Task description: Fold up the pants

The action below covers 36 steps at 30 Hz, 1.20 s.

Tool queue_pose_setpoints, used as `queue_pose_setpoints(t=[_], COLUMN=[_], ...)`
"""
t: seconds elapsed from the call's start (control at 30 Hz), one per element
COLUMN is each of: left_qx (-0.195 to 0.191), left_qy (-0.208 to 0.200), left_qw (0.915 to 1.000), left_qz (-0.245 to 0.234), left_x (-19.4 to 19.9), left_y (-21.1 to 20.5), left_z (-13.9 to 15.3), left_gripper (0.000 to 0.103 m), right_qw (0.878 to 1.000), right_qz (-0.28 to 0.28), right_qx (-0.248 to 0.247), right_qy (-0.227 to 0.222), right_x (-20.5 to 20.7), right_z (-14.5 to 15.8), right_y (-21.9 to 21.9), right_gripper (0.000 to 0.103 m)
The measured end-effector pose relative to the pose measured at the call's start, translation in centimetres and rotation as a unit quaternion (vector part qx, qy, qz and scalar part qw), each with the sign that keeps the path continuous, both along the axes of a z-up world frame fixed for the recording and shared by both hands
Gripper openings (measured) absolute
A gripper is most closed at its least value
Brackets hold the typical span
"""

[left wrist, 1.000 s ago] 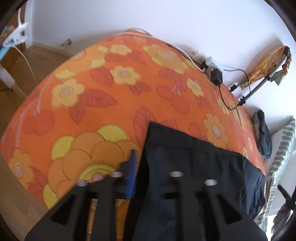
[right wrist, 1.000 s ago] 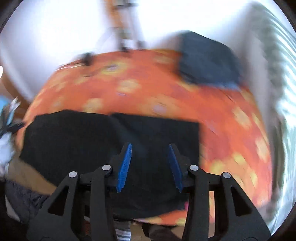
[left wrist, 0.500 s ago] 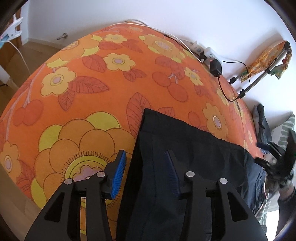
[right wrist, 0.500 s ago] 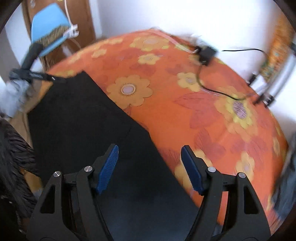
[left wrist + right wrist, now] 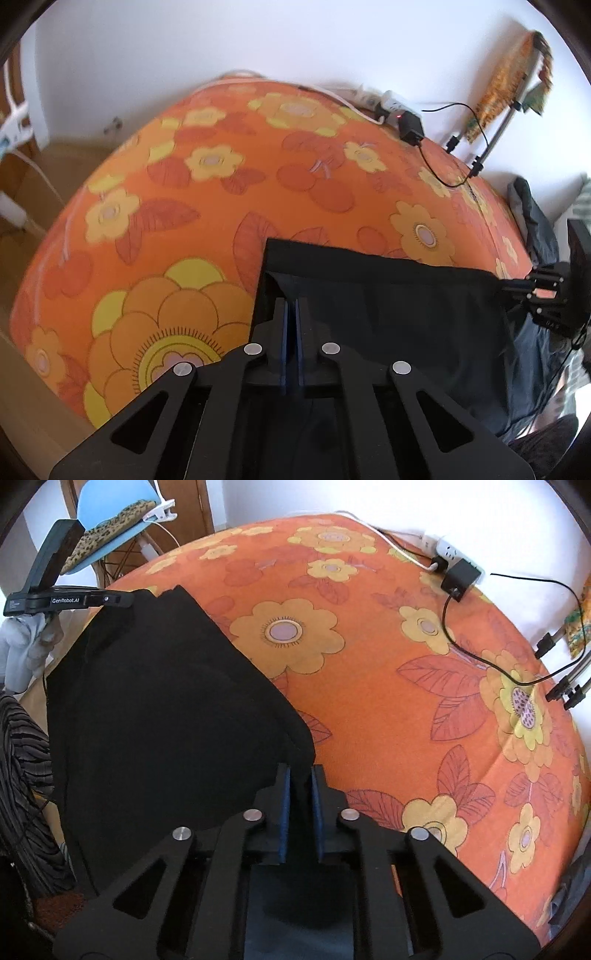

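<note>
Left gripper (image 5: 291,314): blue pads pressed together, pinching the near-left corner of the black pants (image 5: 388,317); fabric lifts into a small tent at the tips.
Right gripper (image 5: 300,786): jaws closing, a fold of the pants' edge between the blue pads, pads on the cloth.
Pants position: laid flat on the orange floral bedspread (image 5: 207,206), along the near side of the bed; far edge runs straight, left corner squared.
Cross-view, left camera: right gripper also shows at the far right end of the pants, at the cloth's corner.
Cross-view, right camera: left gripper shows top left at the pants' far corner, held by a hand in a white glove (image 5: 26,646).
Bedspread: bare beyond the pants, large yellow flowers and red leaves.
Far edge of bed: black power adapter (image 5: 460,576) with thin black cable (image 5: 480,657) trailing over the cover, white power strip (image 5: 443,550) just behind it at the wall.
Right end of bed, left camera: dark garment (image 5: 532,218) heaped there, apart from the pants.
Top left, right camera: pale blue chair (image 5: 107,513) with leopard-print cloth.
</note>
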<state>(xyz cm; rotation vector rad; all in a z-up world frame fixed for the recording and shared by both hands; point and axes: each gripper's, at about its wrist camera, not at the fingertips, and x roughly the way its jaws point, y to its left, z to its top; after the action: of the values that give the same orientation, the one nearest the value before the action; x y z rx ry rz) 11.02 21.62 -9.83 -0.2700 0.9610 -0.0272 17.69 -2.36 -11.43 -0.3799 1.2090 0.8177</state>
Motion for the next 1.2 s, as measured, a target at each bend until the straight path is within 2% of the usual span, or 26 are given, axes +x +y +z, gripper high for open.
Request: queue_pose_setpoints(t=[0.13,0.33,0.4,0.47,0.53,0.57,0.67,0.77,0.83,0.9,0.93,1.0,1.2], left_qx=[0.015,0.022,0.006,-0.03,-0.039,-0.049,-0.049,-0.053,-0.05,-0.026,-0.007,0.012,0.011], left_qy=[-0.005,-0.012,-0.011,-0.002,0.005,0.012,0.033,0.036,0.035,0.032,0.03,0.02,-0.005], left_qw=[0.9998,0.9996,0.9996,0.9992,0.9986,0.9983,0.9977,0.9977,0.9981,0.9991,0.9995,0.9996,0.9995], left_qz=[-0.01,0.016,0.024,0.026,0.034,0.028,0.033,0.022,0.01,-0.003,-0.006,-0.014,-0.028], left_x=[0.6,2.2,2.3,2.1,1.8,1.7,1.6,1.7,1.8,1.8,1.7,1.5,0.6], left_y=[-0.6,0.8,1.8,2.6,3.0,3.1,2.7,1.9,1.1,0.1,-0.2,-0.6,-1.0], left_z=[0.1,0.1,-0.1,-0.5,-0.9,-1.2,-1.8,-1.9,-2.0,-2.0,-2.0,-1.6,-0.4], left_gripper=[0.001,0.0,0.0,0.0,0.001,0.005,0.045,0.045,0.044,0.021,0.019,0.005,0.001], right_qw=[1.0,1.0,1.0,1.0,1.0,1.0,1.0,1.0,0.999,0.999,0.999,0.999,0.998], right_qz=[0.003,-0.016,-0.014,-0.013,-0.009,-0.003,0.011,0.021,0.026,0.031,0.033,0.04,0.045], right_qx=[-0.004,-0.003,-0.002,-0.001,0.008,0.013,0.012,0.003,0.004,0.004,0.003,0.0,-0.007], right_qy=[-0.021,-0.021,-0.015,-0.015,-0.018,-0.017,-0.019,-0.022,-0.022,-0.025,-0.026,-0.031,-0.051], right_x=[-0.4,0.1,0.2,0.2,0.1,0.0,-0.1,-0.2,-0.4,-0.7,-0.8,-1.2,-0.9], right_z=[0.6,0.4,0.2,0.3,0.6,0.8,0.8,0.4,0.4,0.7,0.7,1.1,1.5], right_y=[0.1,-0.2,-0.3,-0.5,-0.7,-0.7,-0.2,0.4,0.5,0.5,0.4,0.5,0.9], right_gripper=[0.009,0.009,0.009,0.016,0.018,0.019,0.031,0.031,0.031,0.03,0.028,0.028,0.028])
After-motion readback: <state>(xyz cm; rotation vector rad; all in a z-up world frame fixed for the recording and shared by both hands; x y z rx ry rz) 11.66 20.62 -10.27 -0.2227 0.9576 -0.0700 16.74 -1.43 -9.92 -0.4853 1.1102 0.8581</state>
